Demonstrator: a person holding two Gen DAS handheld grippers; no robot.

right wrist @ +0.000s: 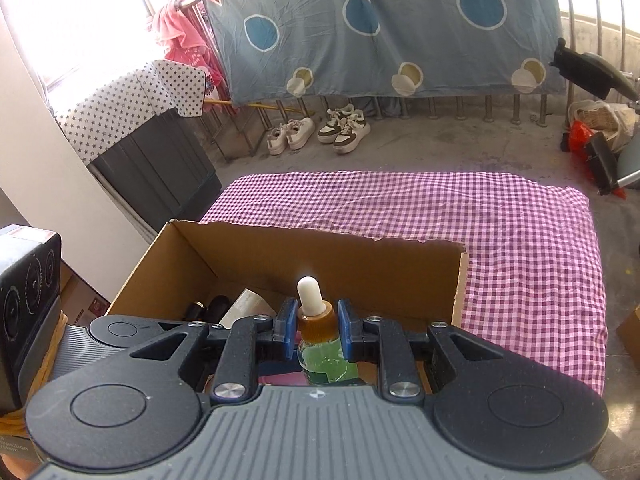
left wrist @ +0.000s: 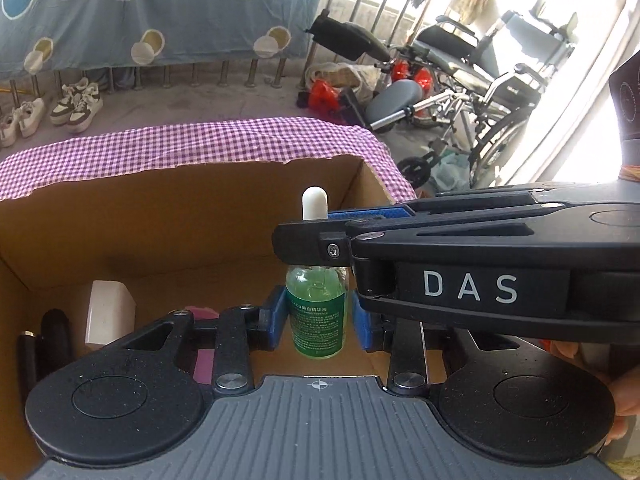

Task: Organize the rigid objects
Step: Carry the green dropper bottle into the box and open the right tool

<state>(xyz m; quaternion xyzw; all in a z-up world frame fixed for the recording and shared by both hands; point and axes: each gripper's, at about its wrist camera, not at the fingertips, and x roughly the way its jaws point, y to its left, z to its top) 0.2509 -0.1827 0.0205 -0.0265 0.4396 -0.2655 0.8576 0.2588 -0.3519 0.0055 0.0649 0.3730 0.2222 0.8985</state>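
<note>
A dropper bottle [left wrist: 316, 312] of green liquid, with a white rubber bulb and an amber collar [right wrist: 316, 320], hangs upright inside an open cardboard box [left wrist: 160, 220]. In the left wrist view my right gripper [left wrist: 316, 226] reaches in from the right and is shut on the bottle's neck. Its blue pads [right wrist: 344, 332] press on the collar in its own view [right wrist: 318, 328]. Lower down, my left gripper [left wrist: 318, 316] flanks the bottle's labelled body. Its left pad is at the glass and a thin gap shows at its right pad [left wrist: 362, 328].
In the box [right wrist: 320, 256] lie a white carton [left wrist: 108, 312], black cylinders [left wrist: 52, 336] and something pink [left wrist: 204, 312]. The box stands on a purple checked cloth [right wrist: 520, 260]. Shoes [right wrist: 344, 128] and a wheelchair [left wrist: 480, 80] are on the floor beyond.
</note>
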